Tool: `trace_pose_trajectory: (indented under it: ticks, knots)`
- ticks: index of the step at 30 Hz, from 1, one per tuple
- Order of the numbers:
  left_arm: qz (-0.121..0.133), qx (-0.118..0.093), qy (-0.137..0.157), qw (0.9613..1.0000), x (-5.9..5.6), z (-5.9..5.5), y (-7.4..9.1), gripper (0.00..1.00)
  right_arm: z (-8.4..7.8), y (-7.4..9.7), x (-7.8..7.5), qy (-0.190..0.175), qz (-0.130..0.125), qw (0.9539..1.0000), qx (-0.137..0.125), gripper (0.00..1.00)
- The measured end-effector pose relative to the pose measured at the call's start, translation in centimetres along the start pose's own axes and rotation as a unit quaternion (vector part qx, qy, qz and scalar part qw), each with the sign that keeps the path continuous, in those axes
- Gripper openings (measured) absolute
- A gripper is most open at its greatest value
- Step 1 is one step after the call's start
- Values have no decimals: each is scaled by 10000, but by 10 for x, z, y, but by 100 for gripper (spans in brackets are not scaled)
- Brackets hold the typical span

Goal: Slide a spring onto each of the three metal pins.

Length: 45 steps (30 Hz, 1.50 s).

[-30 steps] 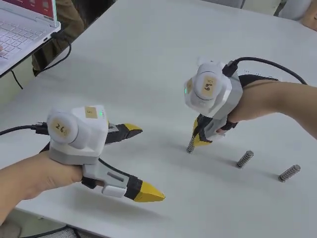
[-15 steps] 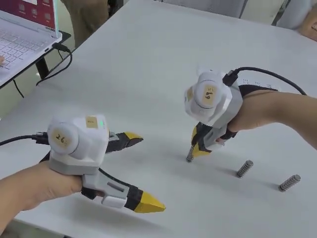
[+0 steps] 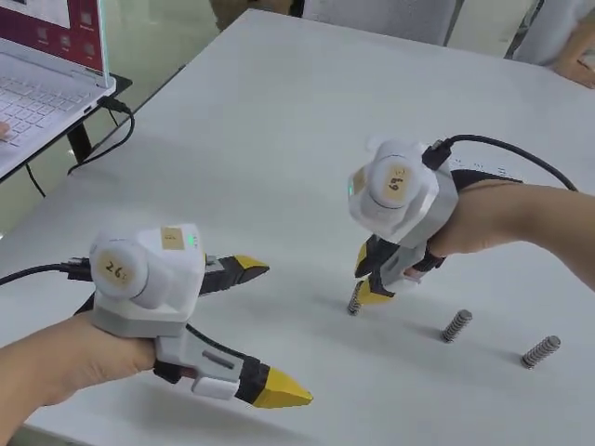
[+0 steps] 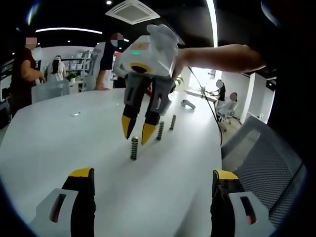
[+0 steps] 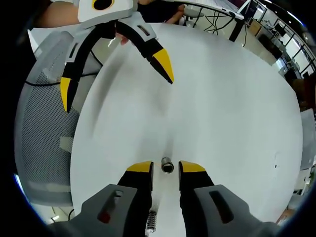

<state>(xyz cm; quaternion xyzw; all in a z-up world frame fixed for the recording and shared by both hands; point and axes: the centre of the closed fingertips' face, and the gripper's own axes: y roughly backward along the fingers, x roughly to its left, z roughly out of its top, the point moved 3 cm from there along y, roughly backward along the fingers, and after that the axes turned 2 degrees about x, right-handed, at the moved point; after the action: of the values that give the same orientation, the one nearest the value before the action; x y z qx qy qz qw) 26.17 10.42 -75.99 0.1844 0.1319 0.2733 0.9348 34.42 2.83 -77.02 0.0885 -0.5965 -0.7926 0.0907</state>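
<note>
Status: my right tongs (image 3: 370,279) point down at centre-right of the head view. The yellow tips are set narrow, with a small gap on each side of the top of the nearest grey metal coil spring (image 3: 354,297). In the right gripper view the spring's round end sits between the tips and I see no contact, so they're slightly apart and gripping nothing. In the left gripper view the tips hang just above that spring, which stands upright on the white table (image 3: 279,121).

My left tongs (image 3: 289,334) are at lower left of the head view, jaws spread wide and empty, well apart from the springs.

Two more grey coils, the middle spring (image 3: 456,325) and the far spring (image 3: 541,350), continue the row toward the lower right of the head view. In the left gripper view they stand upright too.

Progress: I can't pick out a bare metal pin anywhere. Three coils standing on end suggests each is already on a pin, but any pin would be hidden inside, so I can't confirm. My read is that the nearest spring is seated or about to be pressed down, and the other two look done. What's likely left is checking that all three are fully down. The silver open laptop (image 3: 42,88) at upper left isn't involved.
</note>
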Motion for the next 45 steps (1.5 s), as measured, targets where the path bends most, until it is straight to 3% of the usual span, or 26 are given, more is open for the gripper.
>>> trace_pose_trajectory:
  ticks: [7,17,25,31,38,42,43,45]
  knots:
    - [-8,7,-44,10000,-3,5,-1,96,-2,4,3,-63,-55,9999,-142,23]
    - [20,13,-95,10000,-5,11,-2,96,0,11,14,-283,-156,9979,-554,32]
    - [-14,18,-144,9999,-11,17,-8,97,-6,20,18,-519,-377,9931,-984,40]
    - [0,-4,-184,9998,-12,22,-11,98,-12,33,23,-805,-639,9831,-1516,50]
    - [-1,-36,-202,9998,-16,29,-20,98,-35,44,30,-1180,-891,9707,-1895,62]
    - [0,-22,-207,9998,-20,30,-24,98,-46,54,35,-1336,-1115,9602,-2183,67]
    - [5,-22,-209,9998,-21,31,-25,98,-47,57,36,-1444,-1152,9550,-2321,68]
    - [16,-71,-172,9998,-21,33,-26,98,-51,62,39,-1529,-1198,9487,-2494,70]
